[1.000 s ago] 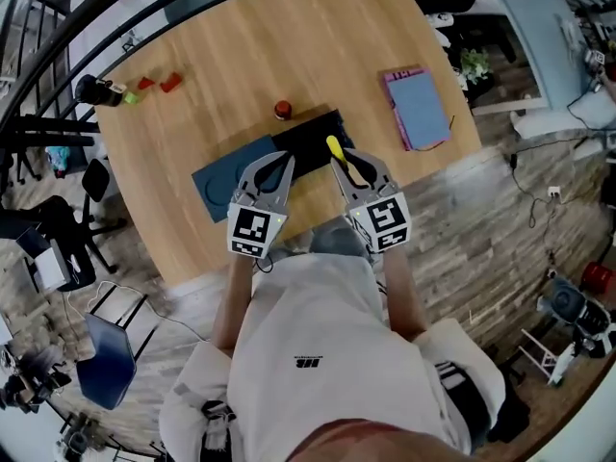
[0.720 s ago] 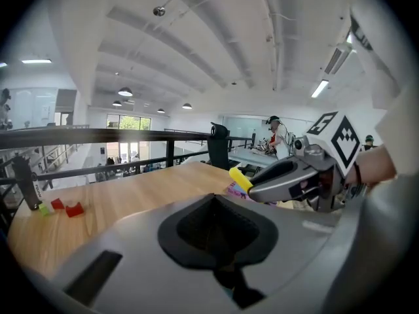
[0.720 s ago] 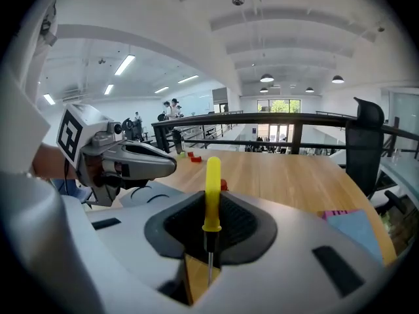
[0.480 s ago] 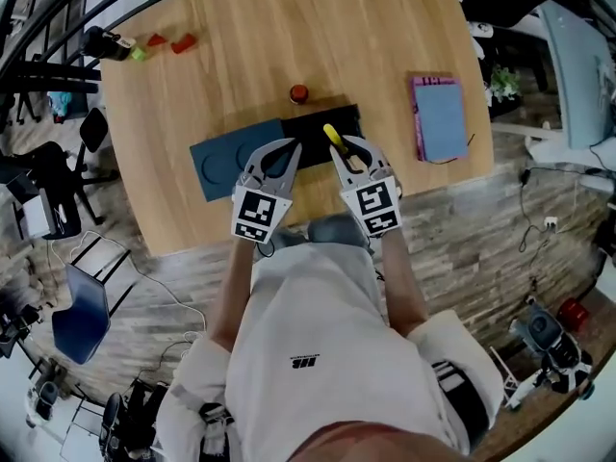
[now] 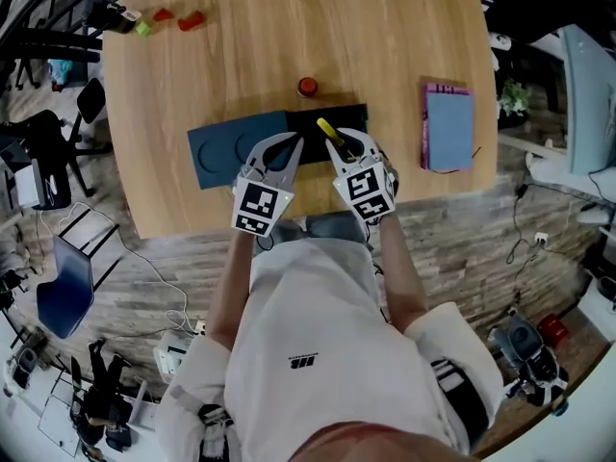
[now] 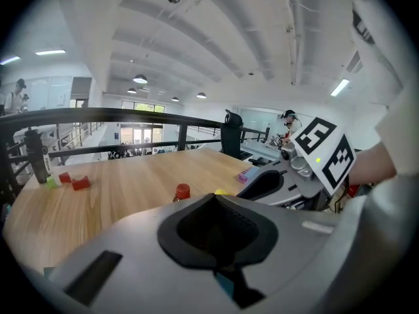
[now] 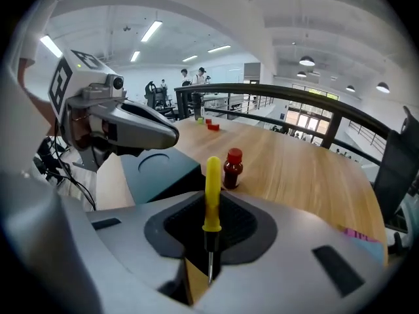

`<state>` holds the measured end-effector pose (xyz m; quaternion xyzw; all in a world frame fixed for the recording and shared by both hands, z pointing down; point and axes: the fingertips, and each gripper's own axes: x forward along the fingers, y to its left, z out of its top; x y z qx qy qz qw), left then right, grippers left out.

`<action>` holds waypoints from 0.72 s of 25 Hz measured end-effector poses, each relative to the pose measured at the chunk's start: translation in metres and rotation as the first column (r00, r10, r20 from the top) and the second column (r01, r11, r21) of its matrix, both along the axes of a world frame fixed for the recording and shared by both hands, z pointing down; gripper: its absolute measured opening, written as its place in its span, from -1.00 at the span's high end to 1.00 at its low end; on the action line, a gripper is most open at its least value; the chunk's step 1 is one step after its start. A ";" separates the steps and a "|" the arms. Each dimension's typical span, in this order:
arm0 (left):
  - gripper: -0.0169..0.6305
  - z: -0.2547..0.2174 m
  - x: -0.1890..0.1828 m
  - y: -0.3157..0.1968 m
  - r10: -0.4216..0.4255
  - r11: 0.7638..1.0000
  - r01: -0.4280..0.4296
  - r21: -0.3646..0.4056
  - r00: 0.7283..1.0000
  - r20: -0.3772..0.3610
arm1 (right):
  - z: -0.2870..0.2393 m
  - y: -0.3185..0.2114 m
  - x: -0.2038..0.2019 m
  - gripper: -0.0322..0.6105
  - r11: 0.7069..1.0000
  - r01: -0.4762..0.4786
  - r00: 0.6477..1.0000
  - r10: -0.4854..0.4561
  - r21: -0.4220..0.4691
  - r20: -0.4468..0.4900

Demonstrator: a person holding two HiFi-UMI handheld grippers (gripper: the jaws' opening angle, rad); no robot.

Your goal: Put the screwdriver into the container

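A yellow-handled screwdriver (image 5: pixel 327 129) stands up between the jaws of my right gripper (image 5: pixel 348 142), which is shut on it; its handle points away from me. In the right gripper view the screwdriver (image 7: pixel 211 195) has its dark shaft pointing down inside my right gripper (image 7: pixel 211 205). It hangs over the near part of the black container (image 5: pixel 356 114). My left gripper (image 5: pixel 287 142) hovers at the seam between the container and a blue lid (image 5: pixel 221 150). Its jaws meet at the tips with nothing between them, as the left gripper (image 6: pixel 213 198) shows in its own view.
A small red bottle (image 5: pixel 307 87) stands just beyond the container. A pink and blue notebook (image 5: pixel 449 128) lies at the right. Red blocks (image 5: pixel 191 19), a green piece (image 5: pixel 142 29) and a dark bottle (image 5: pixel 111 12) sit at the far left corner. The table edge (image 5: pixel 289 221) runs under my grippers.
The head view has swung, so the table looks turned. Both grippers stay over the lid and container, and the screwdriver is still held.
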<state>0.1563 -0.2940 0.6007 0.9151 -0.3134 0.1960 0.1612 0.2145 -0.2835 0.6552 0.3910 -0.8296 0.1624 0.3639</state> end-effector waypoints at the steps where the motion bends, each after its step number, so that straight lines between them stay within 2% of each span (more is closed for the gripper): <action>1: 0.91 0.001 0.000 0.000 -0.005 1.000 0.005 -0.003 1.000 0.000 | 0.004 0.000 -0.001 0.71 1.000 0.012 1.000 -0.012 -0.014 -0.001; 4: 0.91 0.004 0.000 0.000 -0.016 1.000 0.016 -0.010 1.000 0.002 | 0.015 -0.002 -0.006 0.71 0.998 0.038 0.999 -0.037 -0.048 0.015; 18: 0.91 0.018 -0.001 0.002 -0.041 0.997 0.042 -0.069 0.999 0.024 | 0.059 -0.005 -0.018 0.71 0.972 0.159 0.984 -0.170 -0.172 -0.053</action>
